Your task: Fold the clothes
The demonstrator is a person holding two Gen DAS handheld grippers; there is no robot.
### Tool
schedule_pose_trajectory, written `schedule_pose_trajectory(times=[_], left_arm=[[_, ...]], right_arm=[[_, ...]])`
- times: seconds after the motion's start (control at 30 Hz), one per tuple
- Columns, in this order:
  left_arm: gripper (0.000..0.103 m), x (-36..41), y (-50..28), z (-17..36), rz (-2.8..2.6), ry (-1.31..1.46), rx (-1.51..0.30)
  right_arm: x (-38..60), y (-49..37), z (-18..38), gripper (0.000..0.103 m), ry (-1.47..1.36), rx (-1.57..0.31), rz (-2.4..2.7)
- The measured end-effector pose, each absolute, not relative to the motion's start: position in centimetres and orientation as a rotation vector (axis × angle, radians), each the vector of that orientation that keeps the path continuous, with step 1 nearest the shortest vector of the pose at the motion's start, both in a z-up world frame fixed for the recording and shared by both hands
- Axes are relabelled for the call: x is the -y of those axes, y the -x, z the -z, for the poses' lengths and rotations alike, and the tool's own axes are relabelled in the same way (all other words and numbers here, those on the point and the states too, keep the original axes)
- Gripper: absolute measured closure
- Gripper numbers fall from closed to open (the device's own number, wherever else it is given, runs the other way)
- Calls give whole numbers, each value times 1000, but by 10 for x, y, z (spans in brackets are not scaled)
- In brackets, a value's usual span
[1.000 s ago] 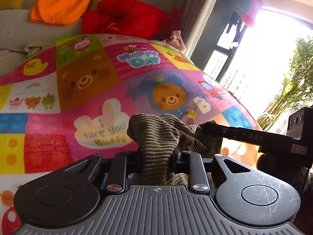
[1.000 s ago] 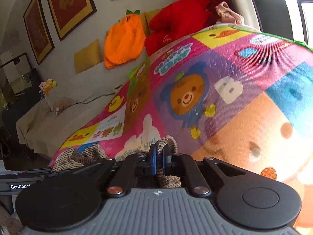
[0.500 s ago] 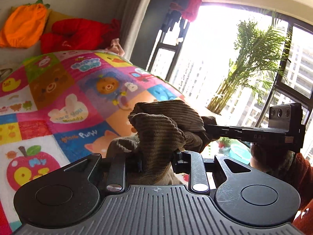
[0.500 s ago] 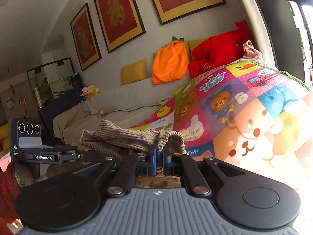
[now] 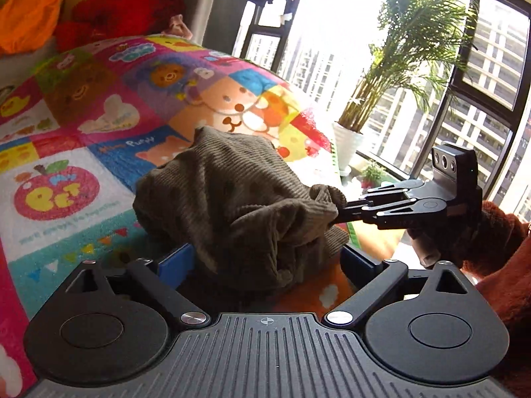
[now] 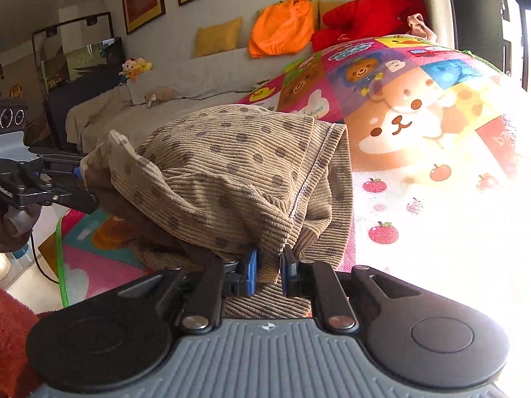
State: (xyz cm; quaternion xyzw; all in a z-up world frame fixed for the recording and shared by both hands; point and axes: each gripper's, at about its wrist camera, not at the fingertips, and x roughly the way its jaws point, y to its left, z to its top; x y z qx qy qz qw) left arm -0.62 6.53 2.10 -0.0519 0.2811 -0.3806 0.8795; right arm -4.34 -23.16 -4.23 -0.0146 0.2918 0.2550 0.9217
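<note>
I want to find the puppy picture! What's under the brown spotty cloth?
Under the brown dotted corduroy garment lies the colourful cartoon play mat. A blue puppy square peeks out beside it; the patch directly beneath is covered and cannot be seen.

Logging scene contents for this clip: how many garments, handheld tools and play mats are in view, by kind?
Garment, brown dotted corduroy: 1
Tools: 2, the left tool open around the cloth and the right tool shut on the garment
Play mat, patchwork cartoon print: 1
Total: 4
</note>
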Motion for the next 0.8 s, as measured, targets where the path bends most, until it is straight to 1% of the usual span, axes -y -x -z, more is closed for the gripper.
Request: schedule_pose_trajectory(times=[0.07,0.17,0.2,0.27,0.33,0.4,0.47,0.5,0.63,0.7,0.8], left_arm=[[2,-78,8,-26,806,186,-571],[2,-91,-3,-29,751,303,-571],[2,-94,-9,-28,727,345,-579],[2,-96,-27,-23,682,433,-619],[2,-92,-53,-13,654,535,-693],[3,-82,-75,-5,668,576,-737],[20,-69,-94,-4,685,585,-752],[22,-62,-101,-7,695,573,-743],[25,-40,-121,-25,746,509,-641],[25,-36,-130,-18,725,471,-662],[26,-36,-133,-2,670,375,-700]], right_arm=[[240,47,40,85,35,-598,-498],[253,48,32,71,22,-587,-460],[258,49,28,69,11,-575,-447],[261,50,19,66,-10,-540,-441],[262,51,7,60,-41,-493,-442],[264,52,-5,49,-72,-445,-444],[258,48,-12,47,-85,-417,-463],[254,44,-14,47,-87,-411,-475],[224,29,-14,46,-31,-400,-517],[208,22,-10,43,4,-397,-541],[186,7,9,41,16,-475,-569]])
